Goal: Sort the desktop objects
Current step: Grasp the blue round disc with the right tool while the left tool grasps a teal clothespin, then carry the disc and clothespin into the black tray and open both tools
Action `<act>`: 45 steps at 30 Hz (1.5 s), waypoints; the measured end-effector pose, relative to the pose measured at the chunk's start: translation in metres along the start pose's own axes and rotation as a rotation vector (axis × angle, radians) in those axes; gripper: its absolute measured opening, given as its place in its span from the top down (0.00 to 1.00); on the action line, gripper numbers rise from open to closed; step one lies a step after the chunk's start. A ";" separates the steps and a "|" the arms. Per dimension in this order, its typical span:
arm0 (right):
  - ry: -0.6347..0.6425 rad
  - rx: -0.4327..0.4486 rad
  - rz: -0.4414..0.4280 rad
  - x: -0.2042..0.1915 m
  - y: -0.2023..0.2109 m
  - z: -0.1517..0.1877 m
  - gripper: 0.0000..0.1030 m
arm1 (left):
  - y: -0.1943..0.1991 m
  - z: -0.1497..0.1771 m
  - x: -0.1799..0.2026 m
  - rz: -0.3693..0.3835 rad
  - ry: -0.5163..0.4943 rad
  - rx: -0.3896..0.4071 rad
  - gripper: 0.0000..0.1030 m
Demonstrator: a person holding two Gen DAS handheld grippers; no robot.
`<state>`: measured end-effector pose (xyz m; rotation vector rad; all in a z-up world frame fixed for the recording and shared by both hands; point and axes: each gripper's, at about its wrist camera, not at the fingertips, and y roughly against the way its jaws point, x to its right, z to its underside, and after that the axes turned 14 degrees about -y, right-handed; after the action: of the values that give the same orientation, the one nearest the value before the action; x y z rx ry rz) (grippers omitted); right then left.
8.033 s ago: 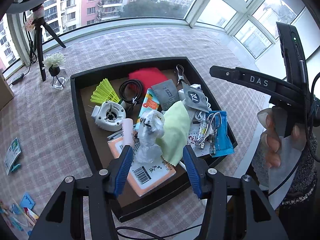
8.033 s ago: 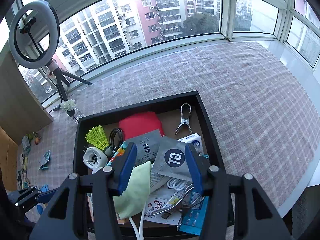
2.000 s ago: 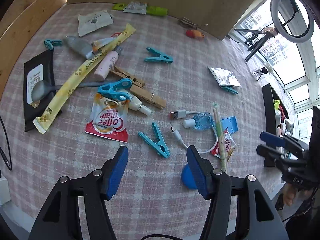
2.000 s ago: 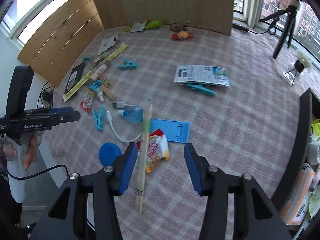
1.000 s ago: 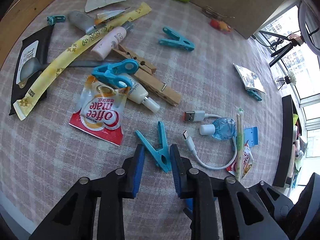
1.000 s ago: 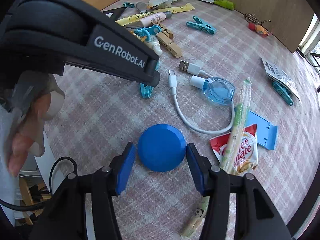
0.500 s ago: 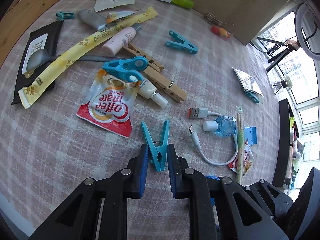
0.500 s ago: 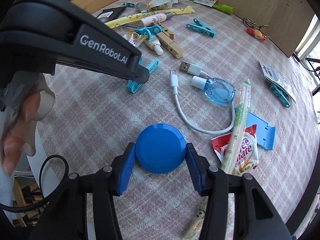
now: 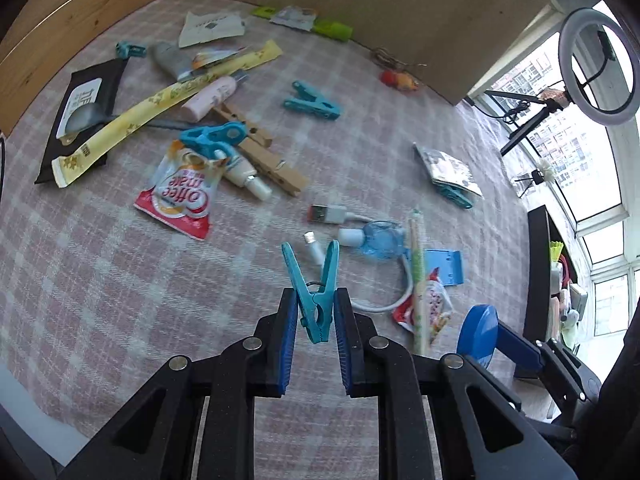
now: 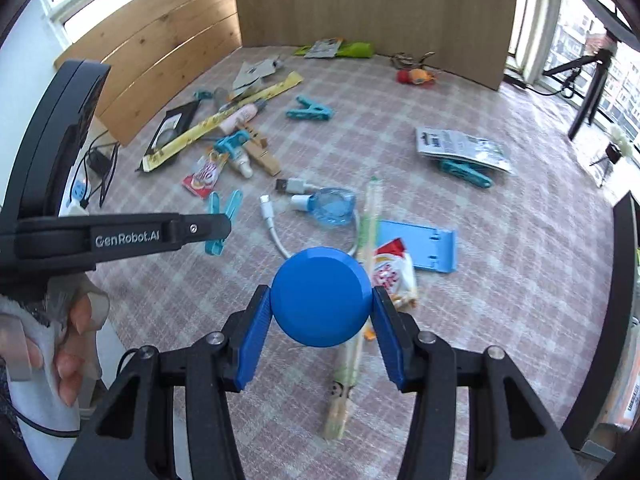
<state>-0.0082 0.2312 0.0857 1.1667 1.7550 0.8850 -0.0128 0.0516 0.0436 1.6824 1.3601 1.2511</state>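
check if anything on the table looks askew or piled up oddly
One tangle stands out: the teal clip sits on the Coffee-mate sachet, a white tube and a wooden clothespin, all crossing at odd angles. No spill or damage shows.

Black hand-held gripper (image 10: 322, 314), blue pads (image 10: 252, 340), silver screws, "GenRobot.AI" lettering.

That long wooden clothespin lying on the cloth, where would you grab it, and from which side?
Probably from above, across the middle of the wooden clothespin, fingers on its long flat sides. It lies flat, but a teal clip and a small tube crowd one end, so aim toward the free end.
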 end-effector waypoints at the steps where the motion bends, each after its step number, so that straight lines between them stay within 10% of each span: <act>1: -0.019 0.022 0.006 0.010 0.010 -0.002 0.53 | 0.001 -0.002 0.011 0.003 -0.018 0.006 0.83; 23: -0.539 0.275 0.302 0.327 0.181 0.045 0.53 | -0.068 0.005 0.371 0.297 -0.564 -0.113 0.83; 40: -0.641 0.284 0.348 0.410 0.200 0.068 0.53 | -0.090 0.012 0.400 0.202 -0.569 -0.144 0.83; 45: -0.645 0.286 0.372 0.413 0.203 0.065 0.46 | -0.087 0.008 0.396 0.170 -0.532 -0.134 0.58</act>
<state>0.0308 0.6922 0.1333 1.7691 1.1708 0.3834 -0.0304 0.4555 0.0742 1.8858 0.8127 0.8651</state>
